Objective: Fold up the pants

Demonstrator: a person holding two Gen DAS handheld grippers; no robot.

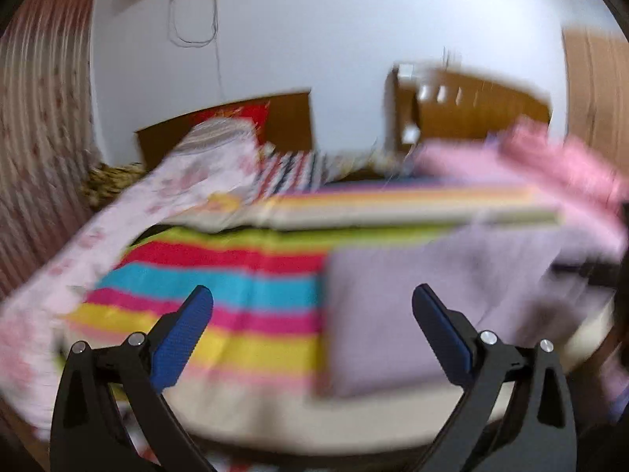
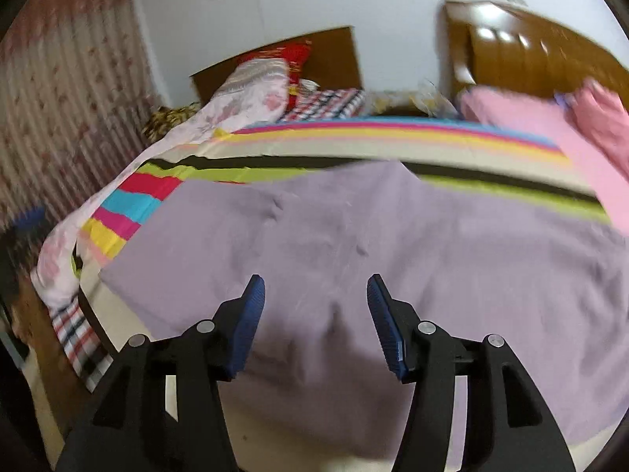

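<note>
The lilac pants (image 2: 354, 236) lie spread flat on the striped bedsheet (image 2: 129, 204). In the left wrist view the pants (image 1: 412, 306) lie to the right, their left edge straight. My left gripper (image 1: 312, 299) is open and empty, above the sheet at the pants' left edge. My right gripper (image 2: 316, 287) is open and empty, hovering over the middle of the pants. Both views are blurred.
A floral quilt (image 2: 236, 110) is heaped along the bed's left side. Pink bedding (image 2: 550, 126) lies at the right. Wooden headboards (image 2: 542, 51) stand against the white wall. A striped curtain (image 2: 70, 90) hangs at the left.
</note>
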